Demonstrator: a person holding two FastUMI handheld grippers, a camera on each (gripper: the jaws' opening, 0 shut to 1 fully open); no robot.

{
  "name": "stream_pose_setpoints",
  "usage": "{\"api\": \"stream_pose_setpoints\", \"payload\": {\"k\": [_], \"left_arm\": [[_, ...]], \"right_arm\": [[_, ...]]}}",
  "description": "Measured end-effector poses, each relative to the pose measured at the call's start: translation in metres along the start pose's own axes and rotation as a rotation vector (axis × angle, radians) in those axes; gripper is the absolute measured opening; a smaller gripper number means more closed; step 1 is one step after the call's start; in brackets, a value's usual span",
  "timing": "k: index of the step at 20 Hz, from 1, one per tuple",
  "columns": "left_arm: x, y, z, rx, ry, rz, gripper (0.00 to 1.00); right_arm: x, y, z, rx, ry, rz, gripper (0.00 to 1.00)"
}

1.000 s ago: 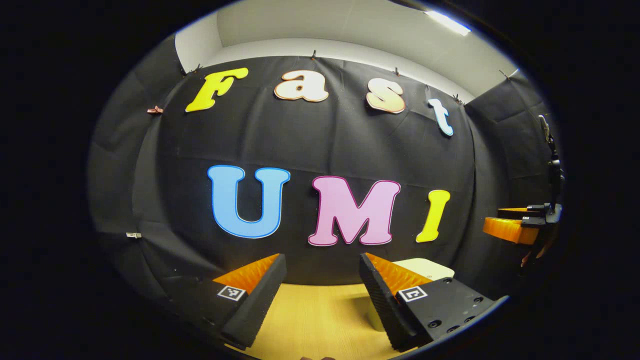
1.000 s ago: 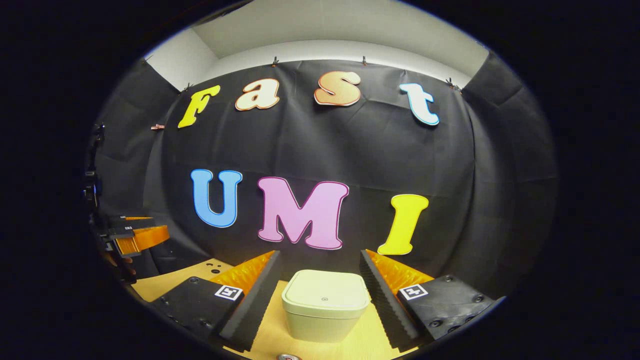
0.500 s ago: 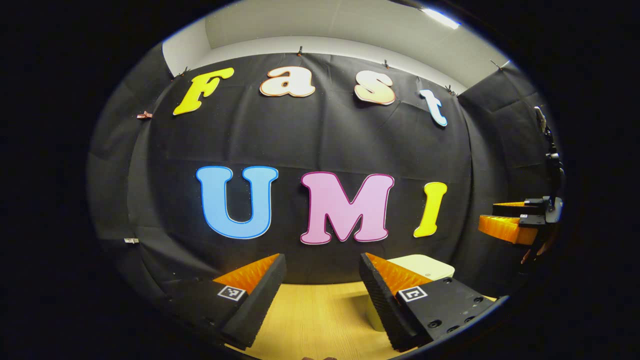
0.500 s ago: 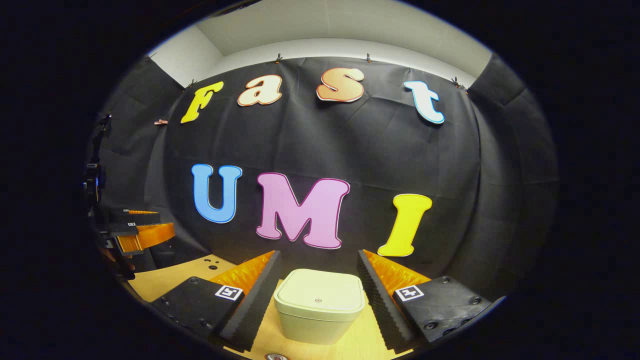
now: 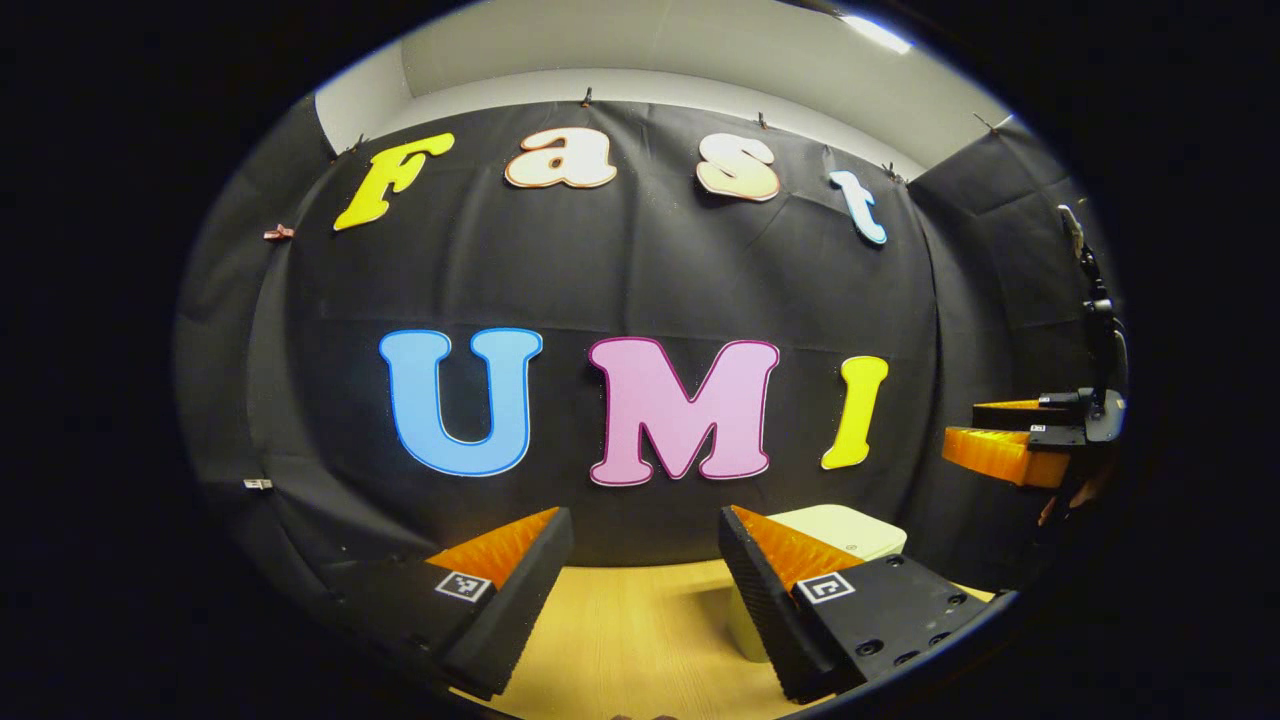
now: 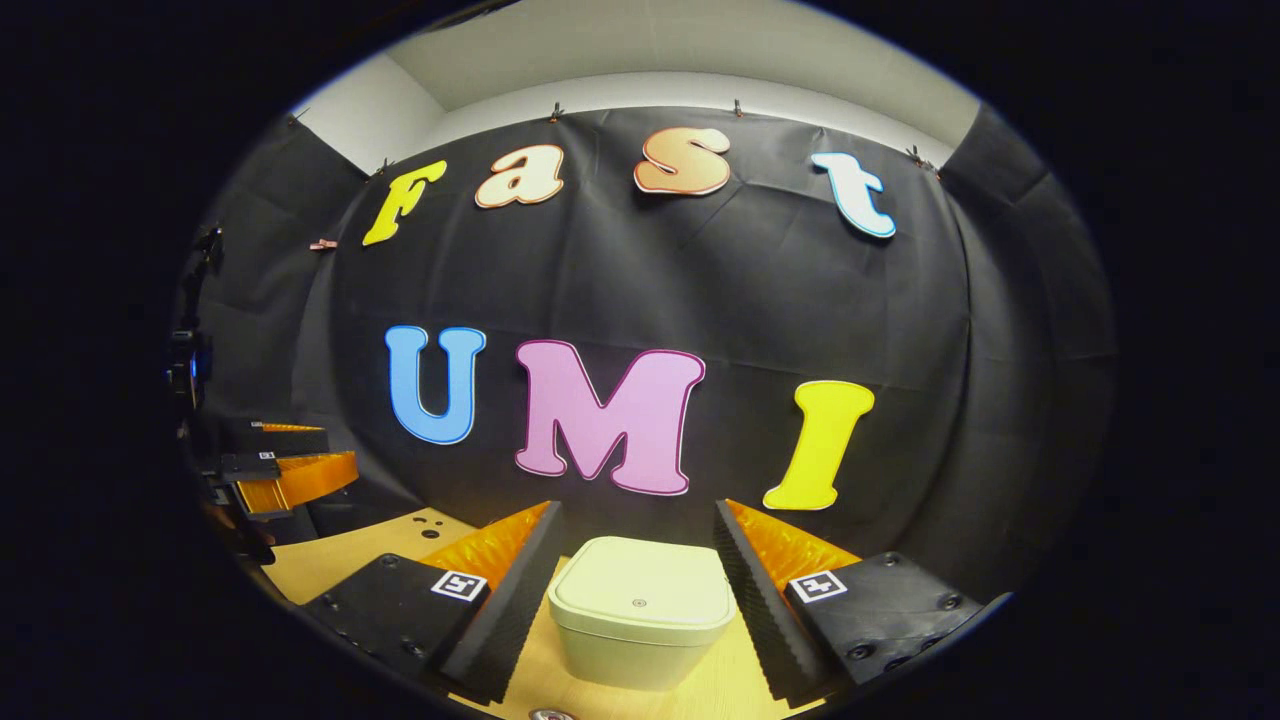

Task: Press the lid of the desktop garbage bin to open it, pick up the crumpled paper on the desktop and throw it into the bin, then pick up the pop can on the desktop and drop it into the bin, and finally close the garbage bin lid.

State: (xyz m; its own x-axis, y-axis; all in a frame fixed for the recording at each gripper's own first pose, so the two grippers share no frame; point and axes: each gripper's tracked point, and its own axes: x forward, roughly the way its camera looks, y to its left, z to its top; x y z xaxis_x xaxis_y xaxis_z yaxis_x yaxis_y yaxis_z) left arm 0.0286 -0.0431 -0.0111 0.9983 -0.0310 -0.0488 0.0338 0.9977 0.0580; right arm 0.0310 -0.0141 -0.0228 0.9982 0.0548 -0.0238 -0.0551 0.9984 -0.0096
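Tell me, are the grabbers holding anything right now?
No, nothing is held. The left gripper and the right gripper are both open. The bin sits between the right one's fingers, untouched, lid shut.

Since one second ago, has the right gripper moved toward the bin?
Yes, slightly. In the right gripper view the bin sits a little lower between the open fingers, and the wall letters have shifted.

The right gripper [image 6: 637, 545] drifted slightly closer to the garbage bin [image 6: 640, 625], which sat lower between its spread fingers.
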Motion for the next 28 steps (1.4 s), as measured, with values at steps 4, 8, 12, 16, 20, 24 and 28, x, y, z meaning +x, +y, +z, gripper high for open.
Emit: {"api": "stream_pose_setpoints", "payload": {"k": [4,8,12,16,20,24,28], "left_arm": [[0.001,-0.002,-0.001,0.005,0.008,0.002,0.95],[0.0,-0.003,-0.002,0.011,0.01,0.006,0.95],[-0.001,0.0,-0.002,0.011,0.012,0.018,0.95],[-0.004,0.001,-0.002,0.011,0.016,0.025,0.95],[-0.008,0.003,0.0,0.017,0.012,0.031,0.95],[-0.013,0.008,-0.003,0.023,0.016,0.05,0.95],[-0.015,0.015,-0.005,0.019,0.025,0.076,0.95]], "right_arm": [[0.005,0.003,-0.011,0.015,0.047,0.026,0.69],[0.013,0.003,-0.022,0.062,0.09,0.038,0.21],[0.014,-0.006,-0.027,0.018,0.107,0.023,0.07],[0.036,0.001,-0.031,-0.02,0.151,0.074,0.05],[0.064,0.005,-0.052,-0.003,0.228,0.125,0.06],[0.088,0.0,-0.077,-0.011,0.286,0.133,0.05],[0.103,-0.004,-0.11,-0.016,0.364,0.151,0.05]]}}
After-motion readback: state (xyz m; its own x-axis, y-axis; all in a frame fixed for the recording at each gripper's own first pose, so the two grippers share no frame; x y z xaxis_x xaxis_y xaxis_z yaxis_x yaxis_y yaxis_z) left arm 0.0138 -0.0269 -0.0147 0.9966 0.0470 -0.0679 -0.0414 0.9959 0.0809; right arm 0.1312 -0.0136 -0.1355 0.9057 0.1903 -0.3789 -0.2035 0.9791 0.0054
